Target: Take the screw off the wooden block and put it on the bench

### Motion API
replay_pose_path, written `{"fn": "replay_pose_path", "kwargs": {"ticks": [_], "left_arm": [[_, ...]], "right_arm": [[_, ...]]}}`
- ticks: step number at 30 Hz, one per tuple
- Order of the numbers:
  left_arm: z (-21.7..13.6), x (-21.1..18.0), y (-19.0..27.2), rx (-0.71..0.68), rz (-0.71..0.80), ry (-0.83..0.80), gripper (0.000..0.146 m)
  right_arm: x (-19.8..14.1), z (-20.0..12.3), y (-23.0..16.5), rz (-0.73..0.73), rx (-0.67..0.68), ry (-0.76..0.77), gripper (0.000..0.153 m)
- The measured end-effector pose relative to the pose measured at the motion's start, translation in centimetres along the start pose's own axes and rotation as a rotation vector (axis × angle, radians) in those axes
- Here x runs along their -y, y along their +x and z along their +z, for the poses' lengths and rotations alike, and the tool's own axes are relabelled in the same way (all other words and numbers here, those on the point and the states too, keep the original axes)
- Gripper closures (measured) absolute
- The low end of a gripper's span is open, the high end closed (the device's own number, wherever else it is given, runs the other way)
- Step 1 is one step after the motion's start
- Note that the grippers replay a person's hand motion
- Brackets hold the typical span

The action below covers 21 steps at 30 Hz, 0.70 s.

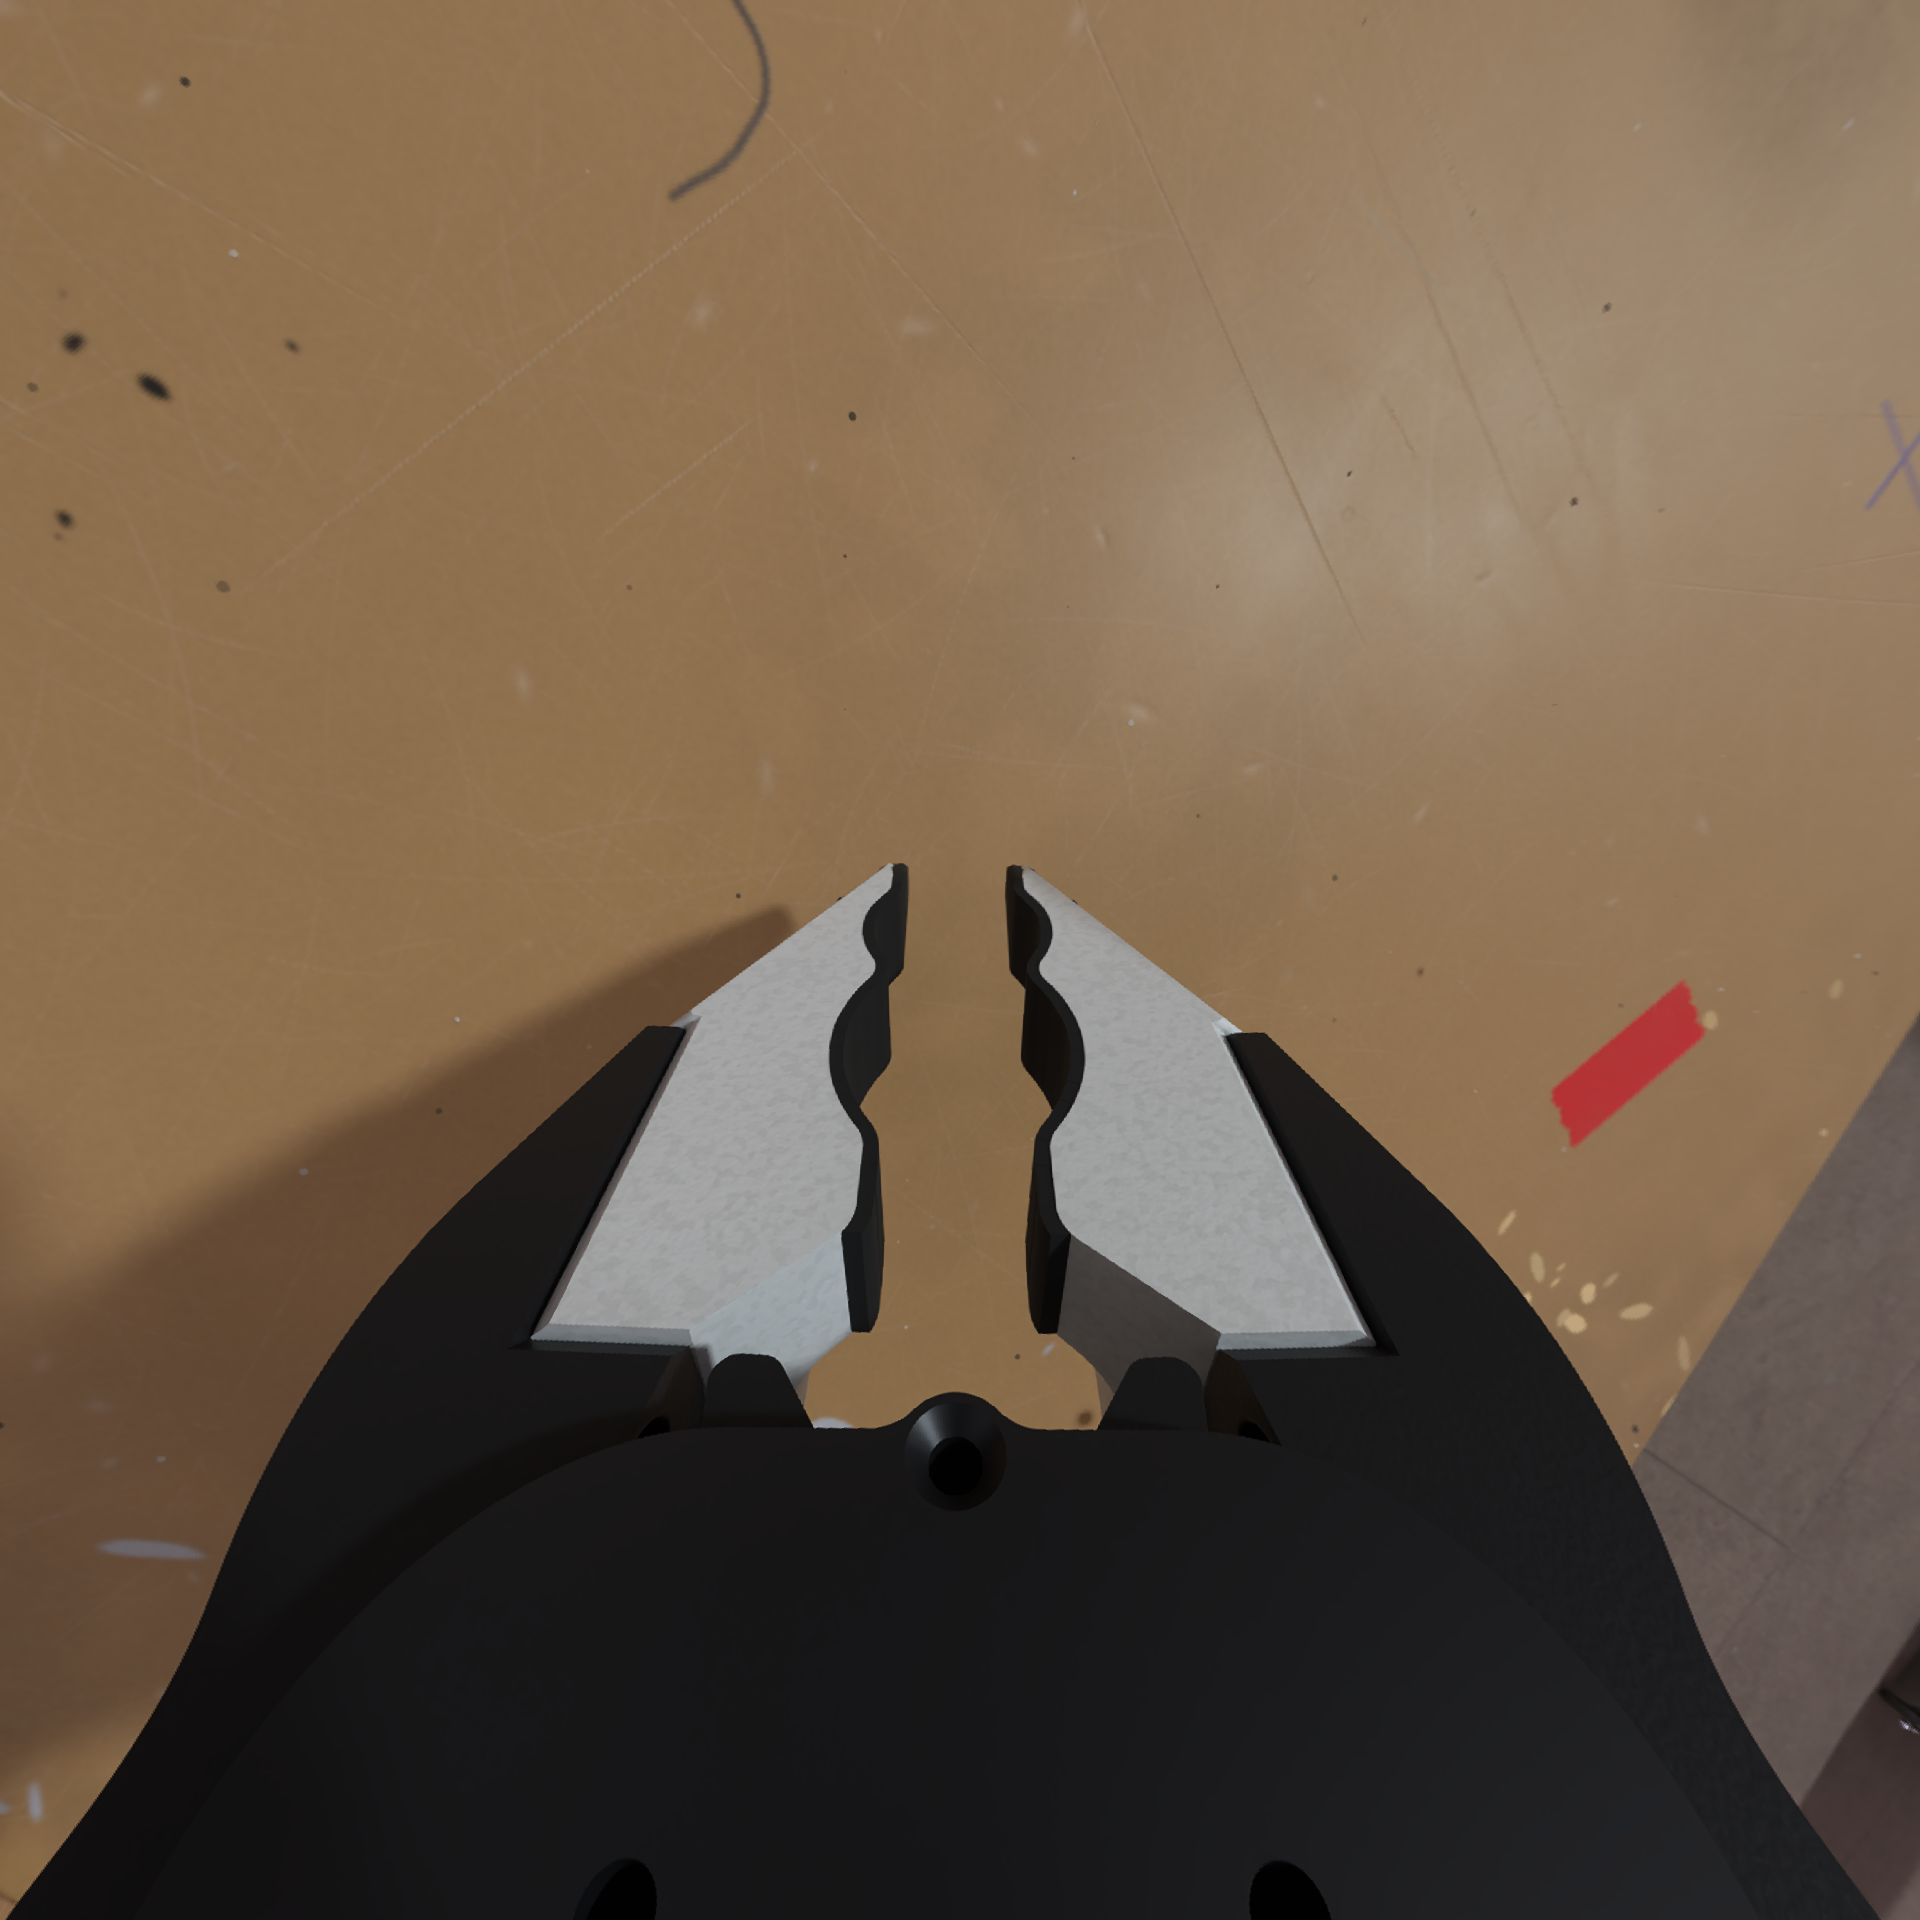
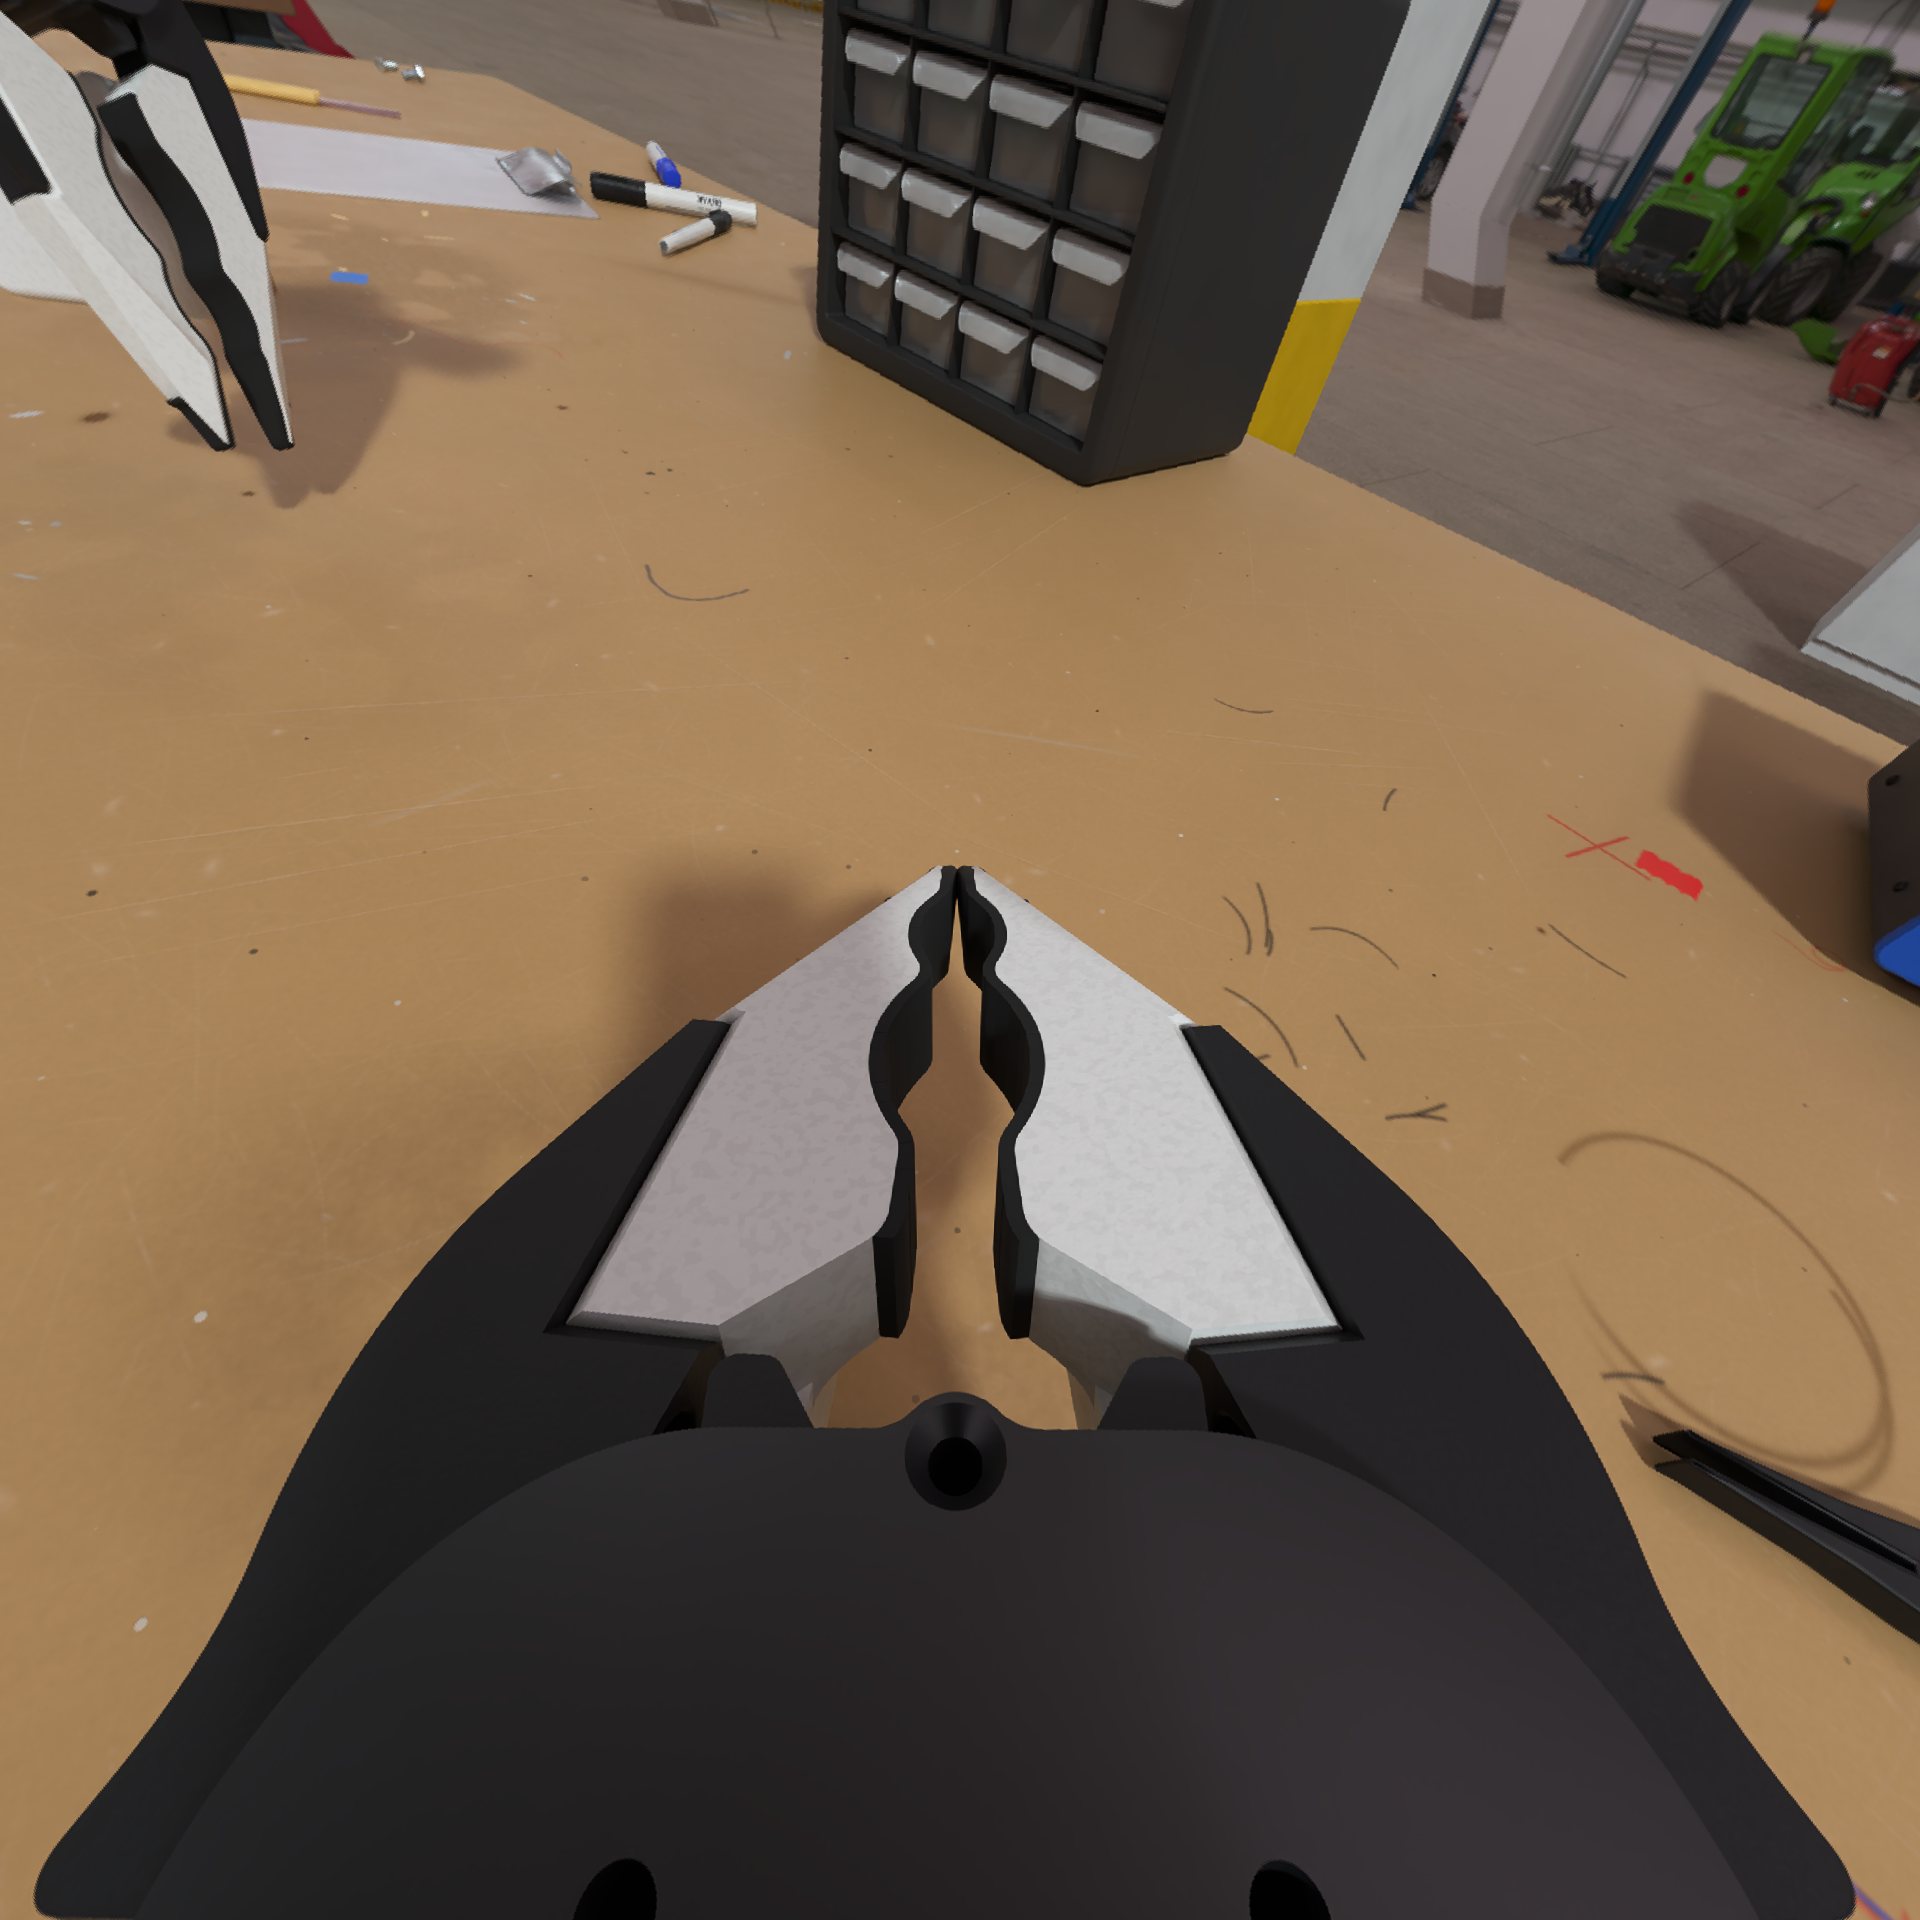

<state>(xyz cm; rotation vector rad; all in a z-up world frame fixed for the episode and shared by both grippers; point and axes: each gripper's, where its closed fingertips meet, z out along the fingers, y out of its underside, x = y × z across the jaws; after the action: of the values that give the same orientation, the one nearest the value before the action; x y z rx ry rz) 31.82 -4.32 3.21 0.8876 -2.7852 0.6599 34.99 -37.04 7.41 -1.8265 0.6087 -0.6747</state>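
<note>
Screw and wooden block are nowhere in either view, folks, so their place relative to the grippers can't be told from here.

Left gripper (image 1: 956, 873) points down at the bench (image 1: 520, 623), its white fingers (image 1: 727, 1122) with black wavy pads set a little apart, bare scuffed board showing through the gap, nothing between them. It casts a shadow to its left. A strip of red tape (image 1: 1629, 1062) lies off to its right near the bench edge, and a dark curved scribble (image 1: 740, 114) sits well ahead of the tips.

Over to the right wrist view: right gripper (image 2: 956, 871) has its tips pressed together at the front, pads meeting there with only the scalloped hollows open behind. Nothing is pinched in it. It is low over the bench (image 2: 520, 727), whether touching or not I cannot tell.

Far left in that view, the left gripper (image 2: 249, 431) is tilted, tips down near the board, fingers narrowly parted. Straight ahead stands a black drawer cabinet (image 2: 1039, 239) with small clear drawers. Beside it to the left lie marker pens (image 2: 675, 197), a crumpled bit of foil (image 2: 538, 171) and a pale sheet (image 2: 395, 166). Red marks (image 2: 1668, 871) show to the right, and a black flat tool (image 2: 1797, 1517) lies at the lower right. A green vehicle (image 2: 1766, 177) is parked on the workshop floor beyond.
</note>
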Motion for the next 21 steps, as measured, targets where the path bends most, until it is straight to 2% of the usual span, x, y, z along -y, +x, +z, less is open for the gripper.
{"fn": "replay_pose_path", "kwargs": {"ticks": [5,8,10,12,14,18,21], "left_arm": [[-0.8,0.5,0.2,-0.079,-0.021,0.071,0.112],[0.0,0.8,0.4,-0.113,-0.011,0.048,0.111],[0.8,0.4,0.8,-0.135,0.023,-0.004,0.103],[1.4,-0.1,0.4,-0.073,0.086,-0.040,0.095],[1.7,-0.4,0.0,0.005,0.162,-0.061,0.095],[1.5,-0.6,0.7,0.036,0.268,-0.066,0.089],[1.8,-0.8,1.0,0.023,0.282,-0.065,0.081]], "right_arm": [[0.0,0.4,0.2,-0.001,-0.005,-0.005,0.153],[0.1,0.6,0.2,-0.005,-0.006,-0.005,0.153],[0.1,0.6,0.1,-0.010,-0.008,-0.005,0.153],[0.1,0.5,0.1,-0.013,-0.010,-0.005,0.153],[0.0,0.4,0.1,-0.010,-0.012,-0.005,0.153],[0.0,0.1,0.4,0.001,-0.013,-0.001,0.153],[-0.1,0.2,0.5,0.002,-0.012,0.002,0.153]]}}
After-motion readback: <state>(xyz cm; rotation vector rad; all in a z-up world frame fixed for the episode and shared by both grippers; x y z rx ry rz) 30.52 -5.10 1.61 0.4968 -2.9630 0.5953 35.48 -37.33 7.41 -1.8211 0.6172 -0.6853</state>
